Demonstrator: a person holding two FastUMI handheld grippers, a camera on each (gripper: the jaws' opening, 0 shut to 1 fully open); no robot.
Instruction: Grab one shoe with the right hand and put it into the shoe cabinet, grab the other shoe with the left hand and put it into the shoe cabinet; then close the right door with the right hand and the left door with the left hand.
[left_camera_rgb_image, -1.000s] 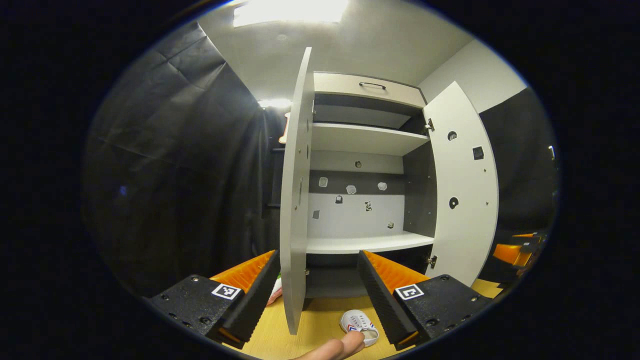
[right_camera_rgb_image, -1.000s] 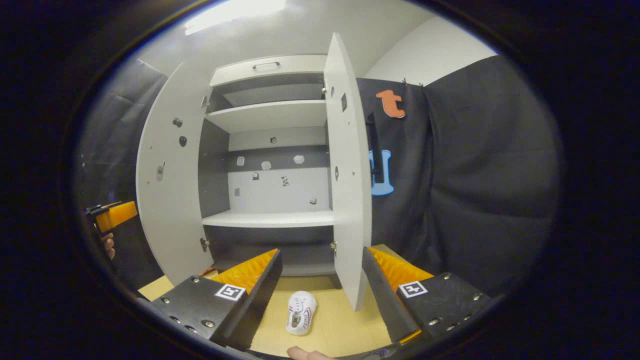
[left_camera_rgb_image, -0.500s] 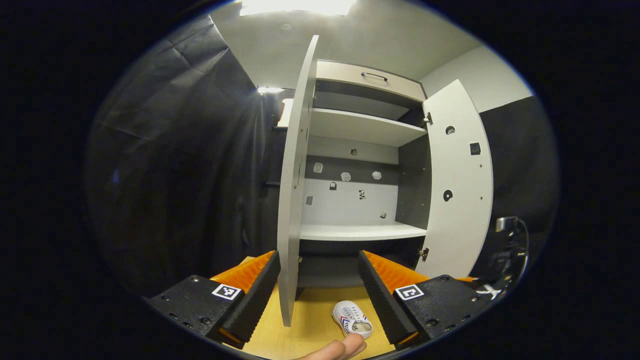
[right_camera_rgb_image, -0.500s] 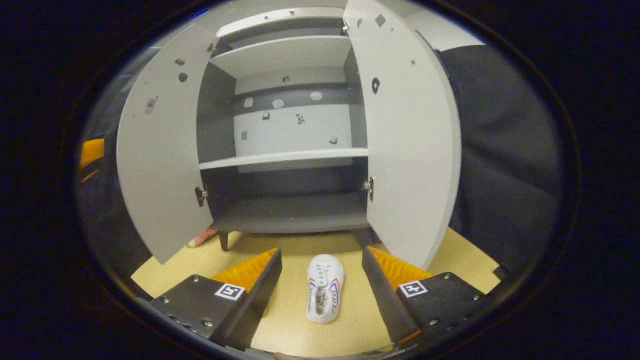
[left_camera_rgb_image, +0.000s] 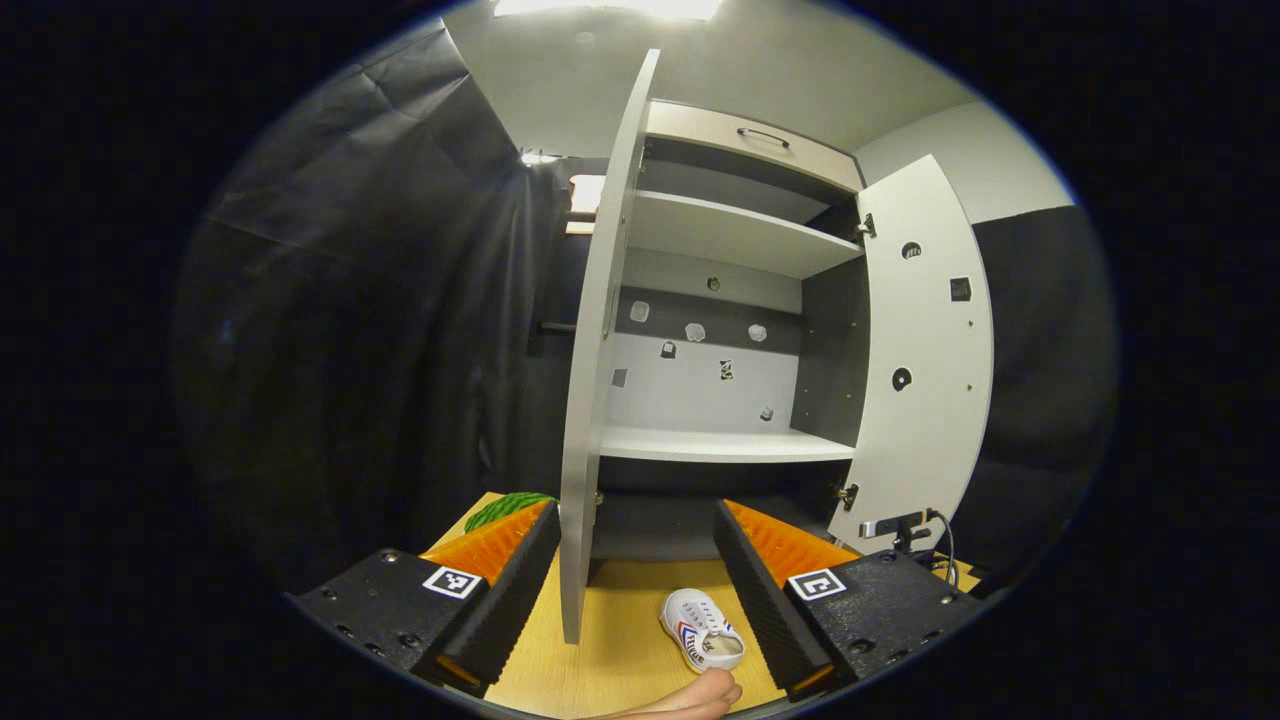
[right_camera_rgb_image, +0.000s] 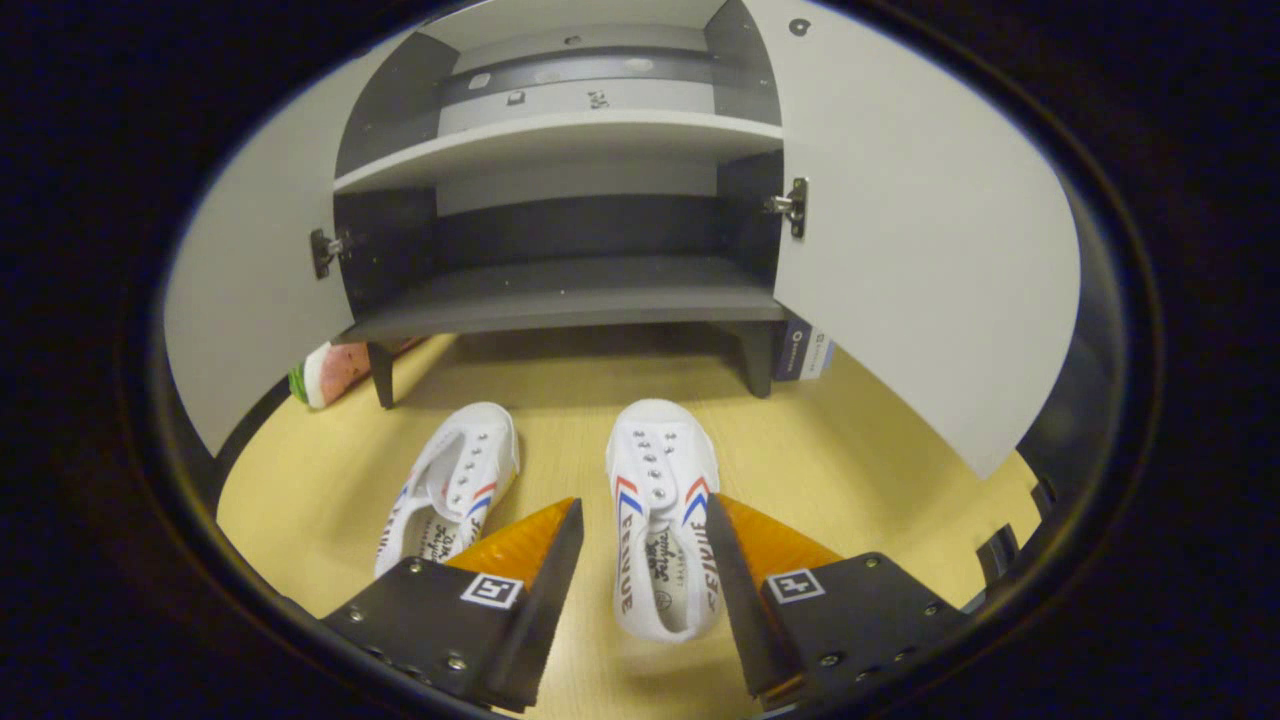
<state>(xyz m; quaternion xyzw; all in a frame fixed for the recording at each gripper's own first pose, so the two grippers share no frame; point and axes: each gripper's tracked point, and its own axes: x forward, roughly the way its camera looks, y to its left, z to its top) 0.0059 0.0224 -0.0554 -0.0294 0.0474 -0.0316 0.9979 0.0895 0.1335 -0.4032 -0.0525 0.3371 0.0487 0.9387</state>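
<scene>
Wooden floor (right_camera_rgb_image: 860, 470), right shoe (right_camera_rgb_image: 662, 520) lengthwise between spread right gripper (right_camera_rgb_image: 640, 545) fingers, toe toward shoe cabinet (right_camera_rgb_image: 570, 290), ungripped.

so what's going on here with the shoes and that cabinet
A person is working a claw in each hand in front of a grey and white shoe cabinet with both doors open. The right claw is open and straddles one white canvas shoe on the wooden floor. The other white shoe lies beside it. The left claw hangs open.
</scene>
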